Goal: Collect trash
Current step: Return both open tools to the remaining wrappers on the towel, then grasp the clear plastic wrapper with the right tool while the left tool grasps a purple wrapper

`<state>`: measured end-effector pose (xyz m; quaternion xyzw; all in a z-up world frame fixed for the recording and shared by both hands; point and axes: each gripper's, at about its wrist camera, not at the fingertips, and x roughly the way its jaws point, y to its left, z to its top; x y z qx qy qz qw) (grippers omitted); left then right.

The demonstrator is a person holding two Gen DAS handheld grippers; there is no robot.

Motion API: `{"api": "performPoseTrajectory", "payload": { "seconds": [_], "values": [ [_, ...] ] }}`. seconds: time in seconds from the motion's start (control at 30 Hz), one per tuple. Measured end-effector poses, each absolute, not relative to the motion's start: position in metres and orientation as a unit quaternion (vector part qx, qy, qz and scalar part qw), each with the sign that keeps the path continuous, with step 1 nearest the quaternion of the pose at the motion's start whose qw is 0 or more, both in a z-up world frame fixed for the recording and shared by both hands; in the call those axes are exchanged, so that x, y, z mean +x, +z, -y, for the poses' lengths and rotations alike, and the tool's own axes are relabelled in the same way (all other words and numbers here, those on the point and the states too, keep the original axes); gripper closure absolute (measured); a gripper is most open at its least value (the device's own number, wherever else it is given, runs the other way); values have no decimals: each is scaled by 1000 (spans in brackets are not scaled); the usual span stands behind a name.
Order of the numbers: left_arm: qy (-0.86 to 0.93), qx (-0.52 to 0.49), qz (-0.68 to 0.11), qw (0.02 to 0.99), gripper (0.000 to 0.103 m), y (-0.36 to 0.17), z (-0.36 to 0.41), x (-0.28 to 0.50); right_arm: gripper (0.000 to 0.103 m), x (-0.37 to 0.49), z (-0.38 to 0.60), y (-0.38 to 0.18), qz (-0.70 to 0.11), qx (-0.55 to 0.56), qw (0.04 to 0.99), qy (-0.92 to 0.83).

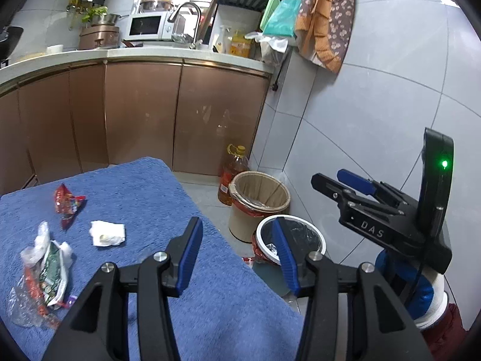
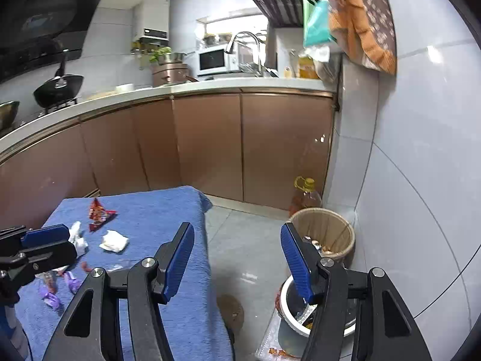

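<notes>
We are observing both units held above the near end of the bench [image 1: 150, 180], which is covered in a blue plush cloth, with neither carrying anything. The left gripper [image 1: 237, 237] is standing with its blue pads wide apart, and the right gripper [image 2: 237, 249] is likewise spread open and empty, hanging over the floor gap between the bench and the bins. The trash is lying on the cloth toward the left: a torn red foil snack wrapper [image 1: 66, 201], a crumpled white paper tissue [image 1: 107, 233], a clear and green crumpled plastic bag [image 1: 45, 267], and some small purple candy wrappers [image 2: 51, 296] near the left unit. We are judging all of these to be very light, soft and easily crushed; the foil and plastic are likely slippery, so we are recommending a pinch on a raised crease or bunched edge, pressing slightly into the yielding cloth. Two receptacles are standing on the floor to the right: a tan cylindrical waste bin with a liner [image 1: 260, 201] and a white-rimmed round bin [image 1: 291, 240] just beside it.
</notes>
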<state>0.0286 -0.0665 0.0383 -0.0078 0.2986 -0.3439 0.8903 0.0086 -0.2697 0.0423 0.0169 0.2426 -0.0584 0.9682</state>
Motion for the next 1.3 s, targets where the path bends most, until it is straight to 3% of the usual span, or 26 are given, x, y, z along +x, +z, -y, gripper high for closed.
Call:
{"api": "performPoseTrajectory", "payload": {
  "seconds": [0.37, 0.7, 1.07, 1.3],
  "values": [
    [-312, -30, -263, 912, 56, 52, 7, -21, 45, -30, 223, 76, -207, -13, 978, -22],
    [-243, -49, -263, 933, 49, 44, -52, -39, 42, -41, 190, 85, -191, -31, 980, 39],
    [-133, -94, -369, 915, 49, -55, -136, -22, 42, 13, 162, 17, -274, -33, 953, 127],
    [-113, -138, -431, 885, 49, -100, -144, 0, 42, 63, 137, -42, -345, -42, 918, 192]
  ]
}}
